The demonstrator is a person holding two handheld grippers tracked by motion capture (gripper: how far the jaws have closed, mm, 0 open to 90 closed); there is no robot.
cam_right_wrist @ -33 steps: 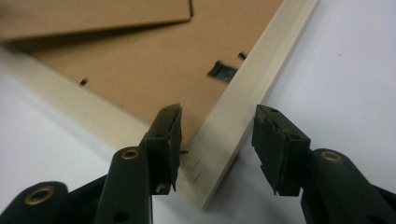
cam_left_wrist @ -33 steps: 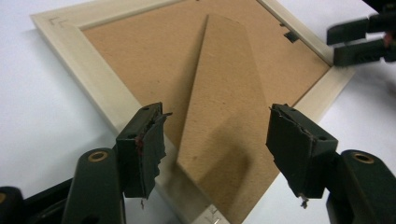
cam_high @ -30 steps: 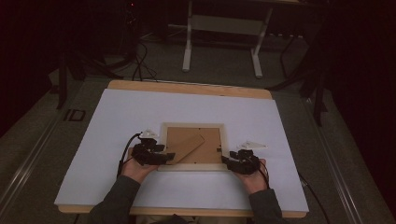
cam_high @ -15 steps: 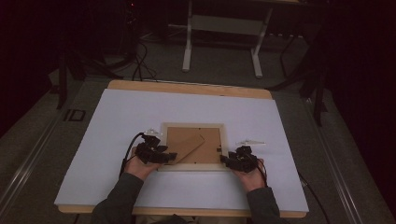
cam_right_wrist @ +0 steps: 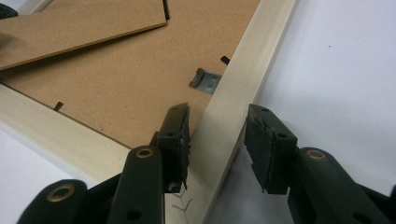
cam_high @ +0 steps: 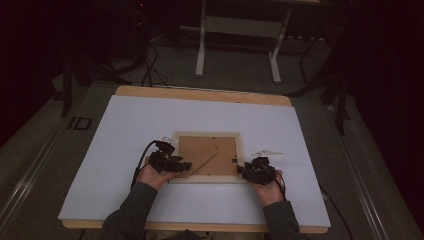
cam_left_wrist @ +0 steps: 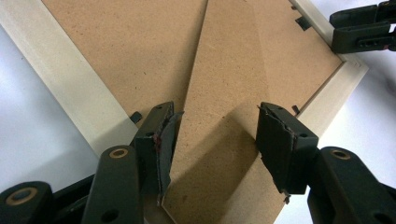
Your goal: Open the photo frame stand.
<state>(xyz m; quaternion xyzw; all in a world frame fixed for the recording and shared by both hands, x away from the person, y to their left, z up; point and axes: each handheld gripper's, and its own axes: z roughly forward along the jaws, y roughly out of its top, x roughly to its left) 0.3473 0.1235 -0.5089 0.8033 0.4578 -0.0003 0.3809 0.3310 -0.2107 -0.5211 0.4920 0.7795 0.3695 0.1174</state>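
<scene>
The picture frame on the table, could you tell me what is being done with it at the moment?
A person works on a picture frame lying face down on the white table, a gripper in each hand. The left gripper straddles the brown stand flap on the backing; its jaws have been closing, one pad at the flap's edge, the other apart. The right gripper straddles the frame's pale rail, also closing, not yet clamped.

The room is dim, with the edges of the high view falling into near black. A wooden table [cam_high: 202, 94] stands in the middle, most of its top covered by a pale white sheet [cam_high: 150, 125] that catches the light. Grey carpet [cam_high: 30, 165] covers the floor around it. Beyond the far edge stands a white metal stand [cam_high: 239, 27] on two legs. Dark cables [cam_high: 150, 70] trail across the floor beside black stand legs [cam_high: 67, 80].
</scene>
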